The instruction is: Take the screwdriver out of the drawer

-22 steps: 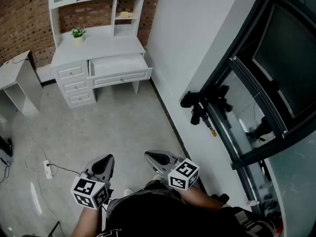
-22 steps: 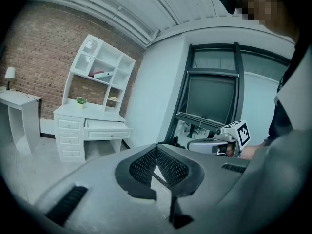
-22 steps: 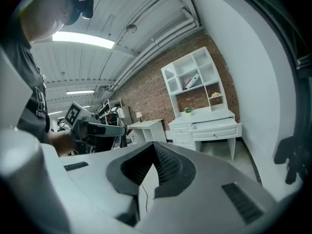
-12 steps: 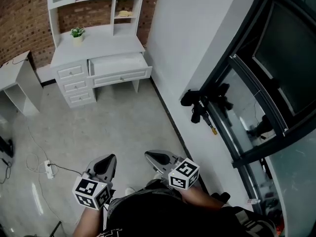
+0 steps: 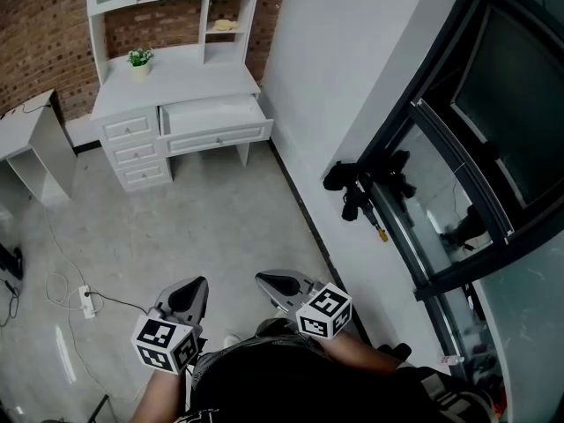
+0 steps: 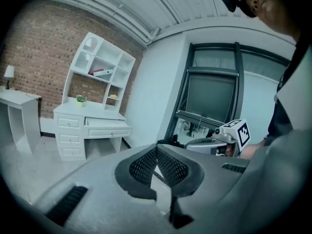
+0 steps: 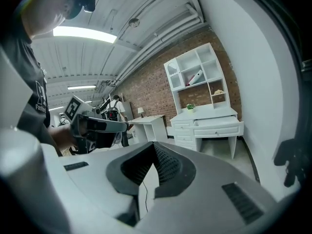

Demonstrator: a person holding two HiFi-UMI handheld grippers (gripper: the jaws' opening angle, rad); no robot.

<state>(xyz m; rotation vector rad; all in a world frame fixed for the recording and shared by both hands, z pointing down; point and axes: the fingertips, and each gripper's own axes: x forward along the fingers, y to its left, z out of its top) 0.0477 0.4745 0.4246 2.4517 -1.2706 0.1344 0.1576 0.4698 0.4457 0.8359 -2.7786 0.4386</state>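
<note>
The white desk [image 5: 176, 86] stands far off against the brick wall, its wide drawer [image 5: 214, 117] pulled open. No screwdriver shows in any view; the drawer's inside looks plain white from here. My left gripper [image 5: 188, 291] and right gripper [image 5: 275, 281] are held low, close to the person's body, both shut with nothing between the jaws. In the left gripper view the tips [image 6: 157, 148] meet, with the desk [image 6: 90, 126] beyond. The right gripper view shows its own gripper [image 7: 155, 145] with the tips together, and the drawer [image 7: 217, 126] in the distance.
Grey floor lies between me and the desk. A white side table [image 5: 35, 144] stands at left, and a power strip with cable [image 5: 85, 298] lies on the floor. At right are a white wall, a black-framed window and a black device [image 5: 361, 188]. A small plant [image 5: 139, 60] sits on the desk.
Almost nothing has changed. The right gripper has drifted slightly left; both grippers stay shut and the drawer stays open.
</note>
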